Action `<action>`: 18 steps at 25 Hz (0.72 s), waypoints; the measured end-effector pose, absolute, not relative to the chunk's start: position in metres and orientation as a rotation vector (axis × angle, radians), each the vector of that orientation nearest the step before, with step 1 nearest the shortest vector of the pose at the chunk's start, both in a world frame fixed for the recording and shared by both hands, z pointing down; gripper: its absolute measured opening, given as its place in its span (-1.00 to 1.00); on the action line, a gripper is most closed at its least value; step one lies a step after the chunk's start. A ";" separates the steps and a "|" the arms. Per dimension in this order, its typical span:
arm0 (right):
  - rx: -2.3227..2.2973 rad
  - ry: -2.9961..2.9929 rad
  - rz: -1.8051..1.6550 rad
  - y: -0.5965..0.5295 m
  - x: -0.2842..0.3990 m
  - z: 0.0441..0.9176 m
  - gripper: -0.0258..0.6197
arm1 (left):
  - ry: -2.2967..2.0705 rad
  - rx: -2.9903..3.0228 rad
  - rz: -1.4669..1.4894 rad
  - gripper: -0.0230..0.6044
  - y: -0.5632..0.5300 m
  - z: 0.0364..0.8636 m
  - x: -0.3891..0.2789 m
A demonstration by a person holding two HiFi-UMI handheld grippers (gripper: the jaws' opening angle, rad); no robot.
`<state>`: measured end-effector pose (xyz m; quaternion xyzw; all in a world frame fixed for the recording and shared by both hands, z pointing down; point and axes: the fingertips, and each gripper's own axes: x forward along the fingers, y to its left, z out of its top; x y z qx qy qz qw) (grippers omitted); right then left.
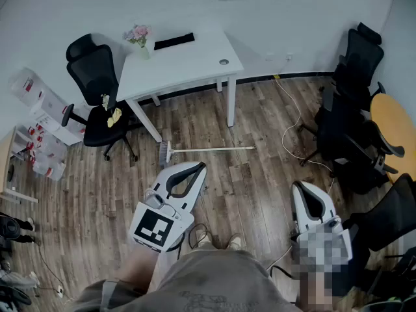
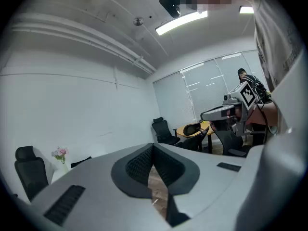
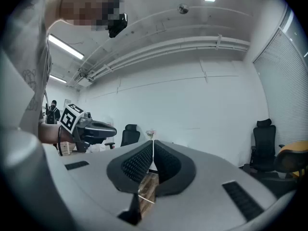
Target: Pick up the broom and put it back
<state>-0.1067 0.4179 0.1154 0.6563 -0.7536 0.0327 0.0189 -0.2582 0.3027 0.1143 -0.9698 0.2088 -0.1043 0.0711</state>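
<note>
Wooden floor (image 1: 260, 109), broom (image 1: 208, 149) lying flat on it beside a white table (image 1: 188, 60) leg, left gripper (image 1: 202, 167) and right gripper (image 1: 297, 186) hovering above, jaws closed together, gripping nothing.

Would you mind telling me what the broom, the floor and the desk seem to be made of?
Broom: pale, slim handle, maybe light wood or plastic; too small to tell. Floor: brown planks with grain, wood or laminate. Desk: smooth white top and legs, likely painted or laminated board.
</note>
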 end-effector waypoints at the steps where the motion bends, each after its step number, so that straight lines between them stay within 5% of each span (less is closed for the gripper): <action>1: 2.050 -2.344 0.111 0.419 -0.102 0.117 -0.82 | 0.629 -2.917 -0.316 -0.87 0.304 0.115 -0.255; 18: 2.085 -2.400 0.155 0.440 -0.050 0.129 -0.82 | 0.780 -2.842 -0.277 -0.87 0.303 0.107 -0.218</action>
